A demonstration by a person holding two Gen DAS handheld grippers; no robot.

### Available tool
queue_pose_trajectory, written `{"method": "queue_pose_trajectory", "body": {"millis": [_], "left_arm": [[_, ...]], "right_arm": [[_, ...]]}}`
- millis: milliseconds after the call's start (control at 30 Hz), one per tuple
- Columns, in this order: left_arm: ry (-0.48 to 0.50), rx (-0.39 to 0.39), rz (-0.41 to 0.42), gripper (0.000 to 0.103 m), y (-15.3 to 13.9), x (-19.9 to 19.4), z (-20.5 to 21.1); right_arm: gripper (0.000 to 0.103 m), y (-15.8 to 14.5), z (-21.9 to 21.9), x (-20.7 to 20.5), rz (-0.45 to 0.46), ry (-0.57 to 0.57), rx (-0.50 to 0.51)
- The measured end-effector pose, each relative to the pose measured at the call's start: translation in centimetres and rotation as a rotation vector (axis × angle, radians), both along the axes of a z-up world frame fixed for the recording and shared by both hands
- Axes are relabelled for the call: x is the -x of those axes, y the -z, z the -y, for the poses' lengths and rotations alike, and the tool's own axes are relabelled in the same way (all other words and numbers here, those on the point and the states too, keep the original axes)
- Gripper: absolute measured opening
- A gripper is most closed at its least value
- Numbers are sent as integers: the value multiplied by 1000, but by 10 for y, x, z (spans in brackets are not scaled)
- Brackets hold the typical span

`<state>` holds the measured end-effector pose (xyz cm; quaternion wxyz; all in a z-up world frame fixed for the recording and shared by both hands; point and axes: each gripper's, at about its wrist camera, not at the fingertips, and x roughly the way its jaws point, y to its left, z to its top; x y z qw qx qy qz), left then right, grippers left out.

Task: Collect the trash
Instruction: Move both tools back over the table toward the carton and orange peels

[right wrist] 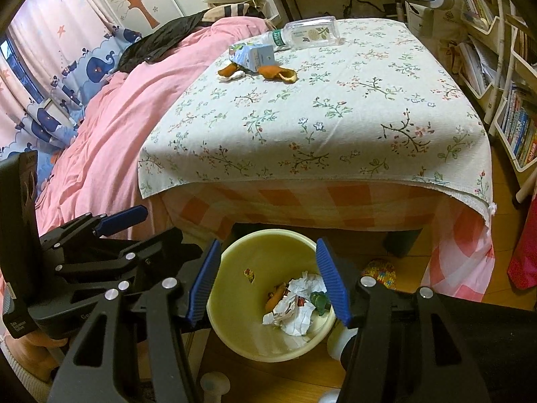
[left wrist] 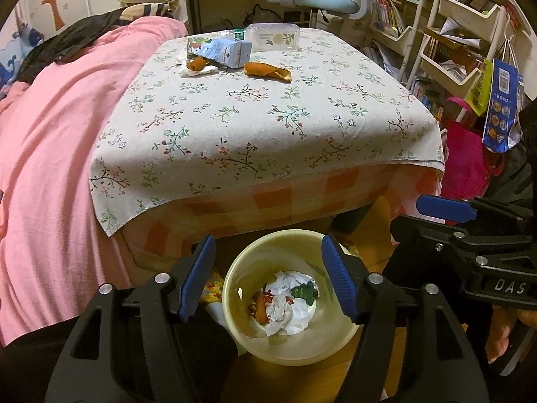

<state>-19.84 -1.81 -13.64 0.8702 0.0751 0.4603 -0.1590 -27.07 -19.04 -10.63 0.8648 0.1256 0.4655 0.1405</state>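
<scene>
A cream waste bin [left wrist: 250, 260] [right wrist: 240, 255] stands on the floor by the table's near edge. It holds crumpled white paper [left wrist: 288, 310] [right wrist: 295, 312], a green wrapper [left wrist: 303, 292] and a piece of orange peel [right wrist: 273, 297]. My left gripper [left wrist: 268, 252] hovers open above the bin, nothing between its fingers. My right gripper [right wrist: 268, 252] hangs open over the same bin, also empty. At the table's far end lie a blue-white drink carton [left wrist: 228, 52] [right wrist: 256, 55], an orange peel [left wrist: 266, 70] [right wrist: 278, 72], a smaller peel on a tissue [left wrist: 196, 64] [right wrist: 229, 71] and a clear plastic bottle [left wrist: 275, 37] [right wrist: 308, 33].
The table has a flowered cloth [left wrist: 268, 127] over a checked one. A bed with a pink blanket [left wrist: 50, 134] runs along the left. Shelves with books [left wrist: 449, 50] and hanging bags [left wrist: 501, 107] crowd the right. An office chair [left wrist: 315, 0] stands behind the table.
</scene>
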Motion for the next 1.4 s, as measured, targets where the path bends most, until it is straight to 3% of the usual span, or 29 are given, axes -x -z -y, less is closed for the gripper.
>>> {"method": "queue_pose_trajectory", "body": {"millis": [600, 800, 1267, 1400], "left_arm": [[-32, -4, 41, 69, -4, -2, -4], [-48, -15, 95, 70, -8, -4, -6], [-125, 94, 136, 72, -25, -20, -28], [-184, 123, 156, 79, -41, -35, -41]], "right_arm": [[58, 0, 0, -1, 3, 2, -1], [61, -1, 1, -2, 10, 10, 2], [65, -7, 6, -8, 40, 38, -12], [66, -13, 4, -19, 48, 27, -10]]}}
